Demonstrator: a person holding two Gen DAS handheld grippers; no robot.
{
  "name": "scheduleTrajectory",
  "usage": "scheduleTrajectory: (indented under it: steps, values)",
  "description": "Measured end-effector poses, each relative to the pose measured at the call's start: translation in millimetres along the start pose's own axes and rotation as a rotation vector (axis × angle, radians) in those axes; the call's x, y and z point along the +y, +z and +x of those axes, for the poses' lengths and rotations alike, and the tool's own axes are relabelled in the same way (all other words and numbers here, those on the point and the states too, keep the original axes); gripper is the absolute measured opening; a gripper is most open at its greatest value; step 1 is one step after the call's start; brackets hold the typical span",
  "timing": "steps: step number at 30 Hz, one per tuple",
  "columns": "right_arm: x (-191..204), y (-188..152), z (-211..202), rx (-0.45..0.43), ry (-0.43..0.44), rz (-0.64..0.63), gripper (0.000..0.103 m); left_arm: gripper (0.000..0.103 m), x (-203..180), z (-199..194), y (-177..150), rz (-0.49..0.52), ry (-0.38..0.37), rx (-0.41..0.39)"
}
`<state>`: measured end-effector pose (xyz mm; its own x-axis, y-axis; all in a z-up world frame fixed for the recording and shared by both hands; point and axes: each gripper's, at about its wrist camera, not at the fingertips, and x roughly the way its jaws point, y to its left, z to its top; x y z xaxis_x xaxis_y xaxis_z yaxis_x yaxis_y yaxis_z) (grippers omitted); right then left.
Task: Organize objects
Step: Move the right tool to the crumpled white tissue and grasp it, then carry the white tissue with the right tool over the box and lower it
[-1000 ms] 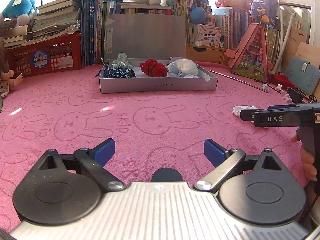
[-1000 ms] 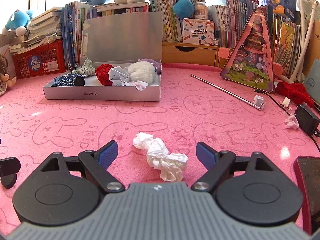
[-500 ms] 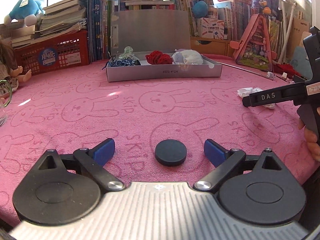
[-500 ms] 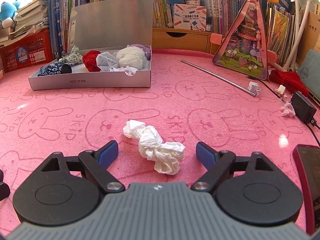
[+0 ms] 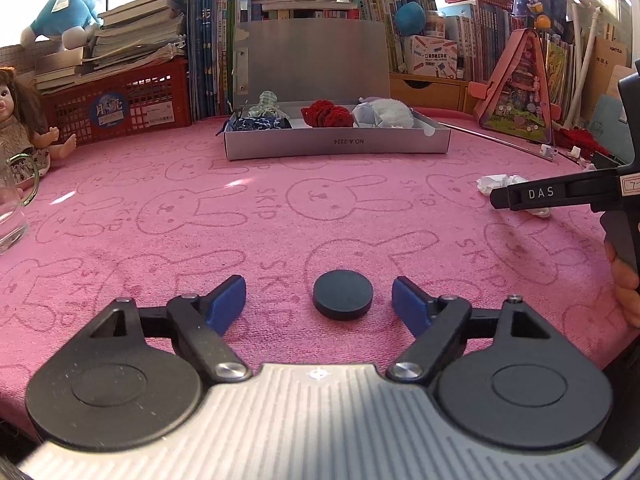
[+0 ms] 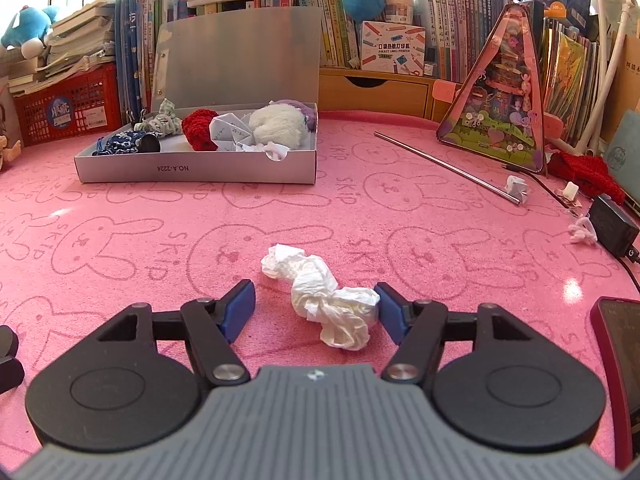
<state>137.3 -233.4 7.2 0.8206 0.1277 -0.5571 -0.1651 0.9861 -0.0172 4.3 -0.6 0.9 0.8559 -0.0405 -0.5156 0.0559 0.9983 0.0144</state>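
Observation:
A black round puck [image 5: 343, 295] lies flat on the pink bunny-print cloth between the blue pads of my left gripper [image 5: 319, 302], nearer the right pad. The jaws are closing and neither pad touches it. In the right wrist view a crumpled white tissue [image 6: 320, 292] lies between the pads of my right gripper [image 6: 315, 310], whose jaws are also closing. The right pad is at the tissue's end and the left pad stands apart. The open grey box [image 5: 336, 146] [image 6: 196, 168] at the back holds cloth and yarn items. From the left view the right gripper's finger [image 5: 540, 194] crosses over the tissue [image 5: 496, 182].
A glass mug [image 5: 12, 200] and a doll [image 5: 24, 128] stand at the left edge, with a red crate [image 5: 116, 108] behind them. On the right lie a metal rod [image 6: 448, 164], a pink triangular toy house [image 6: 504, 112], a black adapter [image 6: 612, 228] and a dark red phone [image 6: 618, 344].
Both pairs of jaws have narrowed. In the left view the puck has come out from under the gripper body and now lies between the pads. The right pad has reached the tissue's end.

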Motion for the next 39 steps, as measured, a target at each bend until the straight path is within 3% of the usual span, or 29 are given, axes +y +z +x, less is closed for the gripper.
scheduleTrajectory:
  steps: [5,11,14,15,23,39]
  values:
    - [-1,-2,-7,-0.044,0.035,-0.002,0.065,0.054,1,-7,0,0.008,0.001,0.003]
    - [-1,-2,-8,-0.046,0.027,-0.002,0.057,0.037,-4,-10,-1,0.026,-0.020,-0.001]
    - [-2,-3,-8,-0.044,0.028,0.008,0.053,0.037,-4,-9,0,0.026,-0.027,-0.006]
    - [-4,-3,-8,-0.040,0.033,0.016,0.048,0.037,-4,-9,1,0.025,-0.030,-0.009]
    - [-21,2,-7,0.012,0.157,0.141,0.048,0.037,-6,-3,16,0.037,-0.021,-0.042]
    - [-12,0,-3,0.024,0.130,0.115,0.050,0.038,-12,30,23,0.063,0.025,-0.018]
